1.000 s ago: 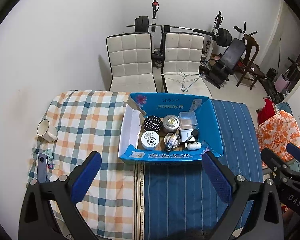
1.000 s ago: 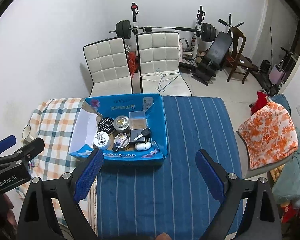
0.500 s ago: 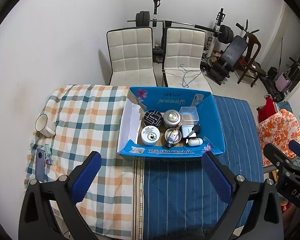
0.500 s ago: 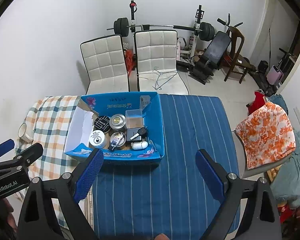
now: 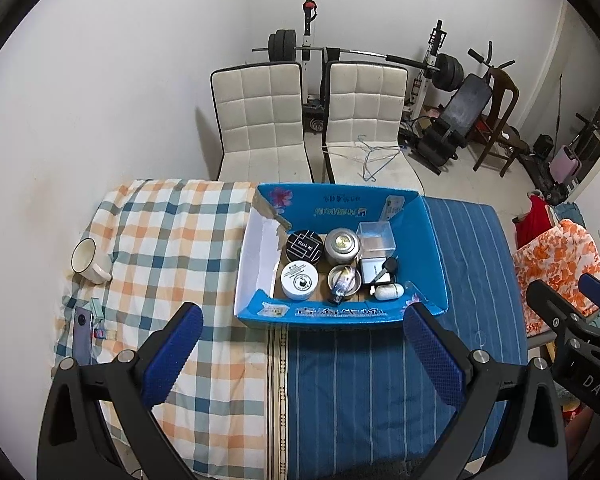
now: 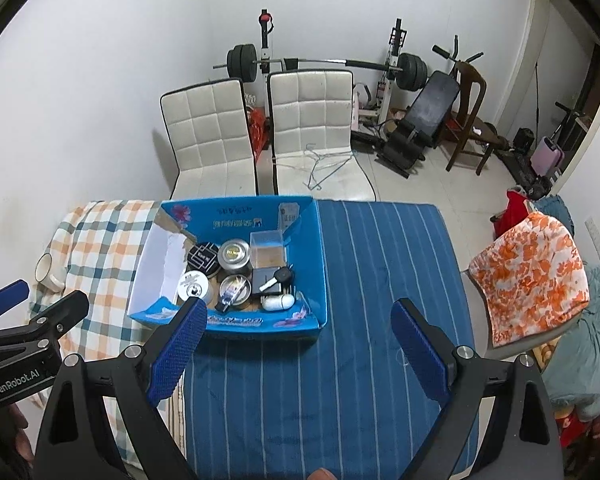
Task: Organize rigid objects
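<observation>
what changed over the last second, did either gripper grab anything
No grab. Both grippers drew back and up from the blue box, so it sits higher and smaller in each view. The left gripper and right gripper stayed open and empty. The tins, clear case and key in the box, and the mug on the checked cloth, did not move.

Both wrist cameras are looking down from high above, facing the blue box [image 5: 428, 240] [image 6: 308, 248], sharing it and the white chairs [image 5: 260, 120] [image 6: 208, 132] beyond the box.

left hand-held gripper [image 5: 300, 356] | black frame | blue textured pads [image 5: 172, 356] | silver screws
</observation>
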Action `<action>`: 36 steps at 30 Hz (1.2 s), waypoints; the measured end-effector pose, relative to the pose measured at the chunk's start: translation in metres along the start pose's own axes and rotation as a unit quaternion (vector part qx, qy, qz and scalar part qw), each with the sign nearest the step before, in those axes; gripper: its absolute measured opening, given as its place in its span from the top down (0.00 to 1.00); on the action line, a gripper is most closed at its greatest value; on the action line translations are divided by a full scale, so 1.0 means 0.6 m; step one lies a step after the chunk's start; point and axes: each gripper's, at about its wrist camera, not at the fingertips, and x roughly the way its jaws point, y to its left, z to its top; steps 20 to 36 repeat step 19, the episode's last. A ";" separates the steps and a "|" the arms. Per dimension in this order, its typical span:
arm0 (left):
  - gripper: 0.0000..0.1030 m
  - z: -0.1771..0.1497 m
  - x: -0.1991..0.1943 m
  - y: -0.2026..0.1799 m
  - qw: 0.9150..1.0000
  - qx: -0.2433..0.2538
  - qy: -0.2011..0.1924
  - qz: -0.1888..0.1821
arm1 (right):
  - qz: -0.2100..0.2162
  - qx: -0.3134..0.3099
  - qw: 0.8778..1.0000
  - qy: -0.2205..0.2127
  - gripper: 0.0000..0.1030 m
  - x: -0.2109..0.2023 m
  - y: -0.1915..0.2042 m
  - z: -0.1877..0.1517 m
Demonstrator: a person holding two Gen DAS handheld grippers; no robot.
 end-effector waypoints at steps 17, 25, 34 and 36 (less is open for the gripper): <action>0.00 0.014 -0.008 -0.010 1.000 0.010 -0.010 0.001 | 0.000 -0.004 1.000 -0.004 0.07 -0.011 0.009 0.012; 0.00 0.014 -0.008 -0.010 1.000 0.011 -0.009 0.001 | 0.000 -0.003 1.000 -0.001 0.07 -0.008 0.008 0.011; 0.00 0.014 -0.008 -0.010 1.000 0.011 -0.009 0.001 | 0.000 -0.003 1.000 -0.001 0.07 -0.008 0.008 0.011; 0.00 0.014 -0.008 -0.010 1.000 0.011 -0.009 0.001 | 0.000 -0.003 1.000 -0.001 0.07 -0.008 0.008 0.011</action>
